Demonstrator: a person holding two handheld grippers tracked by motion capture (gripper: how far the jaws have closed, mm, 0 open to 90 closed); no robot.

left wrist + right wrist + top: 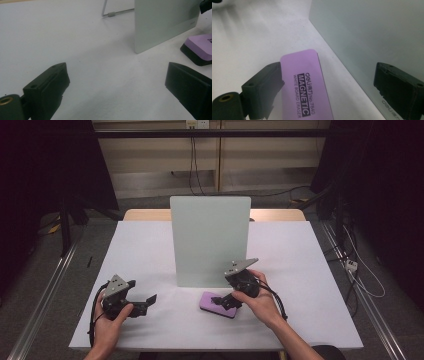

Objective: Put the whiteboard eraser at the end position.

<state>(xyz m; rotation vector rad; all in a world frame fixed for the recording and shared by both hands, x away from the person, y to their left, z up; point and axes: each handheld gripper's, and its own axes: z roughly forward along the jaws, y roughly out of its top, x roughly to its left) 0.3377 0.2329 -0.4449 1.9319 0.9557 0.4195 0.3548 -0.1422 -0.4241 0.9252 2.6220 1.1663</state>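
Between the wide right gripper (329,92) jaws: purple eraser (308,82), unpinched.
Next, I judge: close squarely; left gripper (117,87) gapes idle.

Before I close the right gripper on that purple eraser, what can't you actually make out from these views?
- Purple rectangular whiteboard eraser: near end cut off by the bottom edge in the right gripper view; the right gripper covers part of it in the high view.
- Upright pale green board: everything behind it is hidden in the high view; its wire stand peeks out in the left gripper view.
- Small print at the board's corner: too blurred to read.
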